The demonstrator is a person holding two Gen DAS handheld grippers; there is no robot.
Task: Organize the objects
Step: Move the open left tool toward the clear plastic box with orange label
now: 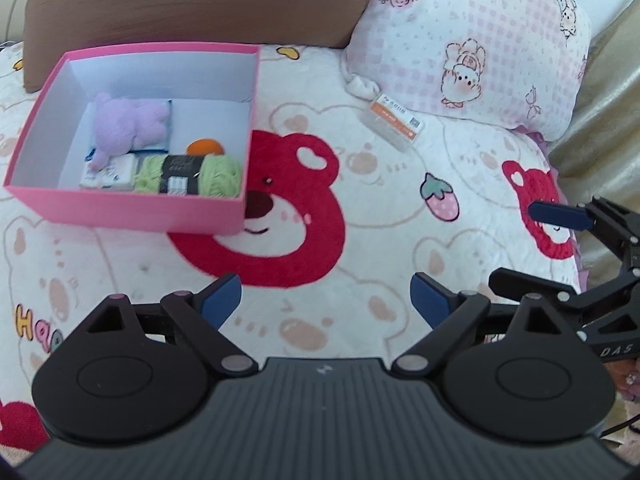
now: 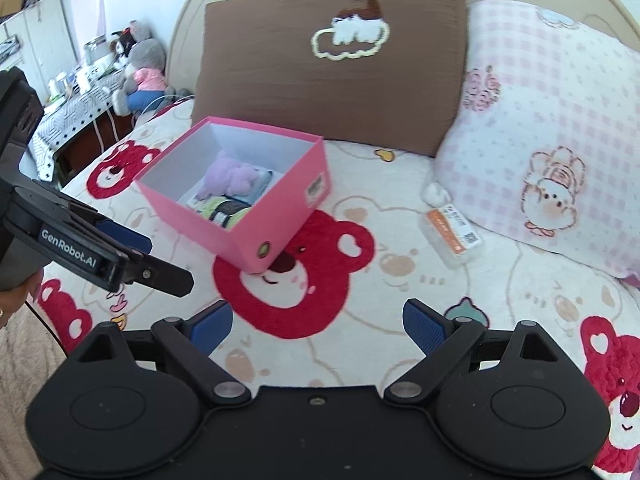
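Note:
A pink box stands open on the bed. Inside lie a purple plush toy, a green yarn skein, an orange item and a small white pack. A clear plastic case with an orange label lies on the bedspread by the pink checked pillow. My left gripper hovers over the bedspread, open and empty. My right gripper is open and empty too; it shows at the right edge of the left wrist view.
A brown pillow and a pink checked pillow lean at the head of the bed. A bear-print bedspread covers the bed. A side table with plush toys stands far left.

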